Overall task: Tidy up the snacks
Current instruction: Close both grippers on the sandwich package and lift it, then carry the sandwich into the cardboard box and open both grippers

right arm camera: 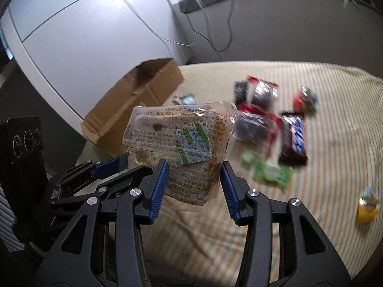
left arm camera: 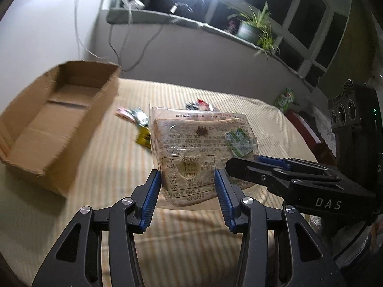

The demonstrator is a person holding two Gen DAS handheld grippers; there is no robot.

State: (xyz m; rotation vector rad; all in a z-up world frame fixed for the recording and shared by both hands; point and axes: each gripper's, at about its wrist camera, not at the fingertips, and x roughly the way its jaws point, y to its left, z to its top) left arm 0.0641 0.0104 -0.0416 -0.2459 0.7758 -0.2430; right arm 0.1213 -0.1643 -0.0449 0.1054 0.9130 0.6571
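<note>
A clear bag of sliced bread (left arm camera: 198, 153) with printed text is held up above the striped cloth. My left gripper (left arm camera: 188, 187) is shut on its lower part, both blue pads against the bag. My right gripper (right arm camera: 194, 179) is also shut on the same bread bag (right arm camera: 179, 143) from the other side. Each gripper shows in the other's view: the right one (left arm camera: 275, 167) at the bag's right edge, the left one (right arm camera: 107, 167) at its left edge. An open, empty cardboard box (left arm camera: 55, 124) lies to the left; it also shows in the right wrist view (right arm camera: 134, 105).
Several loose snacks lie on the striped cloth (right arm camera: 323, 143): a dark chocolate bar (right arm camera: 294, 141), red-and-black packets (right arm camera: 261, 110), a green packet (right arm camera: 270, 169), a yellow packet (right arm camera: 366, 205). A windowsill with a potted plant (left arm camera: 253, 28) and cables runs behind.
</note>
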